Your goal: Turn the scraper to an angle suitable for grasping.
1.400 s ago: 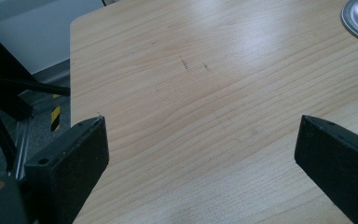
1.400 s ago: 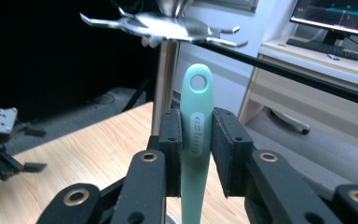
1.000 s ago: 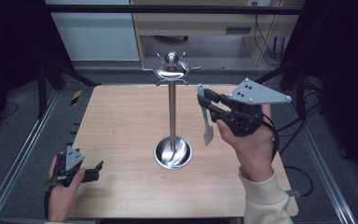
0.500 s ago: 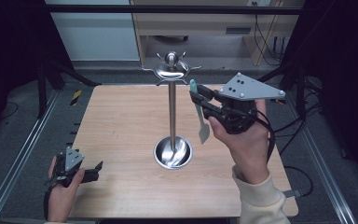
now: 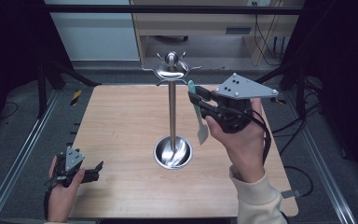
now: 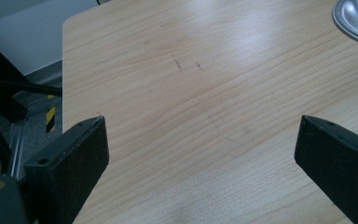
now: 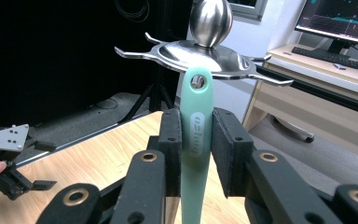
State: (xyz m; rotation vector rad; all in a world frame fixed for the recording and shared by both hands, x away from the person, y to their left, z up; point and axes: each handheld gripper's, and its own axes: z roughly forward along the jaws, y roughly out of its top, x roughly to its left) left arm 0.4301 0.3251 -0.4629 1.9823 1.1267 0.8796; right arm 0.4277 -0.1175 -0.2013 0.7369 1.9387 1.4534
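My right gripper (image 5: pixel 200 103) sits right of centre in the high view, its fingers (image 7: pixel 170 140) clamped on the handle of a mint-green spatula (image 5: pixel 198 116). The blade hangs down toward the stand's round base (image 5: pixel 172 153). In the right gripper view, the handle's hanging hole sits just in front of the hook crown (image 7: pixel 200 51) of the steel stand. My left gripper (image 5: pixel 91 171) rests low at the lower left of the bench (image 5: pixel 121 121), fingers (image 6: pixel 70 158) spread wide and holding nothing.
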